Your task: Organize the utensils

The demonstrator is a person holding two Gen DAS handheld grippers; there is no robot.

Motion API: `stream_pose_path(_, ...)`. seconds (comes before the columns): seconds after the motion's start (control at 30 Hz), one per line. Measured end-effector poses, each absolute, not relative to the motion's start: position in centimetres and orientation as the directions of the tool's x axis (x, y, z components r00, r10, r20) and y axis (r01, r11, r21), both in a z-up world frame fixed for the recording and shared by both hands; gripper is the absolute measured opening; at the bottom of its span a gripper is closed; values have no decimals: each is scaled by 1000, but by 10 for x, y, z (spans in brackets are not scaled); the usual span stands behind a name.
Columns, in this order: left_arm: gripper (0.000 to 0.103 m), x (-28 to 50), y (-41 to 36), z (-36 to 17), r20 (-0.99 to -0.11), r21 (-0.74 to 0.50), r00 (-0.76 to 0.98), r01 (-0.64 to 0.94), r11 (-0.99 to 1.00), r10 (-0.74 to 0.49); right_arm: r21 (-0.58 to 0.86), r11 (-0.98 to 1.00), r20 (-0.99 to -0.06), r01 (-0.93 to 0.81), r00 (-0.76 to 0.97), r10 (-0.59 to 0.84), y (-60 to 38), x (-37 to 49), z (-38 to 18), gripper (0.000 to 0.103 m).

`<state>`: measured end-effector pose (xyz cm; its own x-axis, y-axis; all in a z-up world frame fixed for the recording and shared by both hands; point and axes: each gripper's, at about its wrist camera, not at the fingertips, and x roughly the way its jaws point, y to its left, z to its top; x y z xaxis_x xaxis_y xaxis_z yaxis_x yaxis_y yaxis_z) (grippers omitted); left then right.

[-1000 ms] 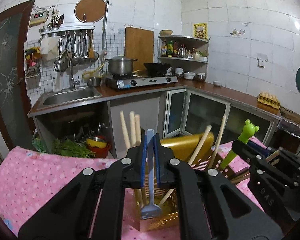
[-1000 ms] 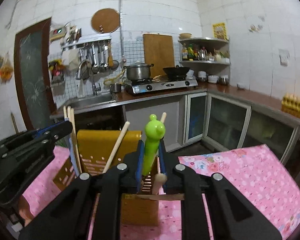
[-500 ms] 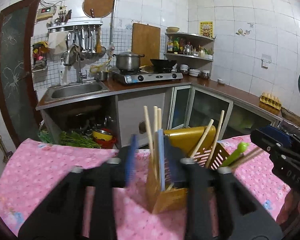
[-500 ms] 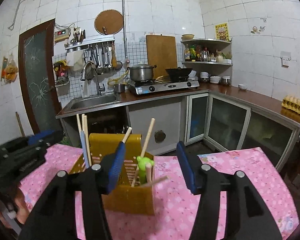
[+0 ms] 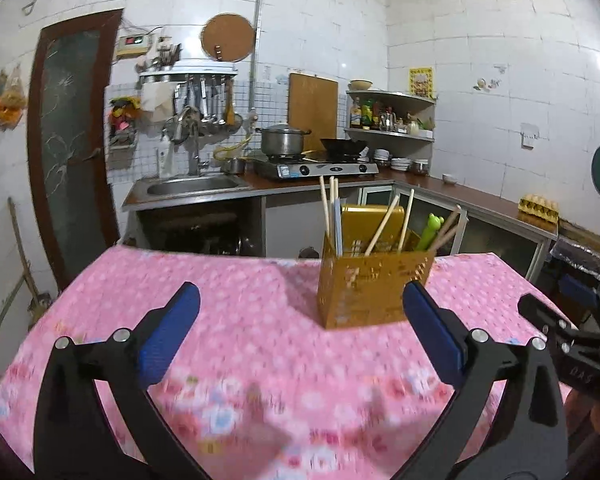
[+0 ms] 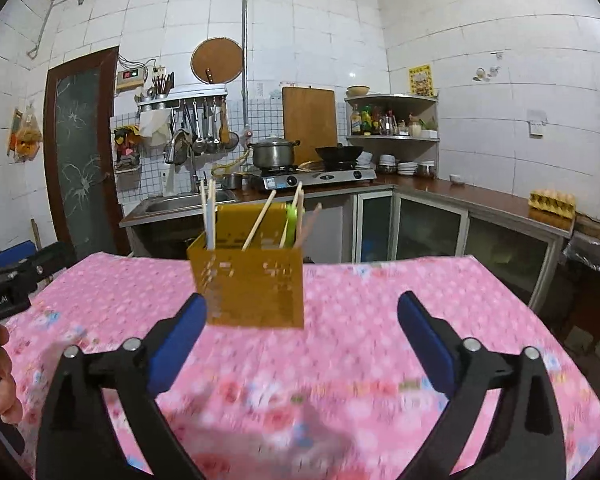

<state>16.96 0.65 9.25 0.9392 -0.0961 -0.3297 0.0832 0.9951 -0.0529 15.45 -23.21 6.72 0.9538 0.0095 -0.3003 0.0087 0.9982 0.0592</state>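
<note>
— On the pink counter (image 5: 260, 304), where is the yellow holder (image 5: 374, 288)?

— Near the far edge, with chopsticks (image 5: 382, 224) and a green frog spoon (image 5: 432, 230) standing in it. Their bottom ends are hidden inside.

— Is the cloth easy to see?

— No, it is blurry up close.

— And the tongs?

— The left tongs (image 5: 300, 328) and right tongs (image 6: 302, 334) are both wide open, holding nothing, with bare cloth between them and the holder.
</note>
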Motion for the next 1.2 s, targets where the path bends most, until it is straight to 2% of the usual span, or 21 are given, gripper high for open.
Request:
stream_pose_path(0.17, 98, 131, 10, 69, -352, -77, 931, 74, 994, -97, 50, 998, -287, 29, 958, -13, -225, 114, 51, 99)
stream_pose_path(0.37, 98, 98, 10, 42, -319, -36, 947, 21, 999, -31, 44, 998, -226, 34, 974, -23, -220, 79, 36, 99)
stream_pose_path(0.6, 98, 86, 12, 18, -330, -19, 944, 17, 1000, -22, 32, 999, -189, 42, 981, -35, -218, 75, 30, 99)
stream_pose_path(1.2, 98, 83, 4, 12, -293, 39, 956, 23, 999, -11, 53, 998, -184, 35, 983, -25, -223, 71, 21, 99)
